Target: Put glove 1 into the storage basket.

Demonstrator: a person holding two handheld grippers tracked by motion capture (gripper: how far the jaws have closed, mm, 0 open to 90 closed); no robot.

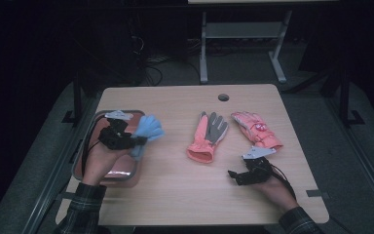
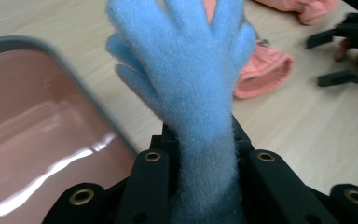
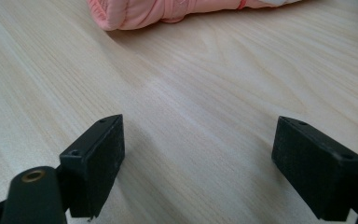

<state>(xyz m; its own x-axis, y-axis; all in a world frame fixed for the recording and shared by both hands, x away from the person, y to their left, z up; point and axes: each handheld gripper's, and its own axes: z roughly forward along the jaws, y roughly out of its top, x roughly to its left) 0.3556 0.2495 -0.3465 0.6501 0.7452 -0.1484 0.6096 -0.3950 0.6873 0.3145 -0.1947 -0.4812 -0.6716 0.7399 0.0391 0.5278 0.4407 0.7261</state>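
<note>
Blue glove pinched at its cuff by left gripper, fingers pointing toward table centre

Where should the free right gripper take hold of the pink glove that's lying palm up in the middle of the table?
Probably at the cuff of the palm-up pink glove. That end points toward the person, looks thick and bunched, and has bare table around it. The right gripper stands open just to its right, so a low approach from that side seems shortest.

Light wooden table with a pink tray and two coral-pink gloves.
</note>
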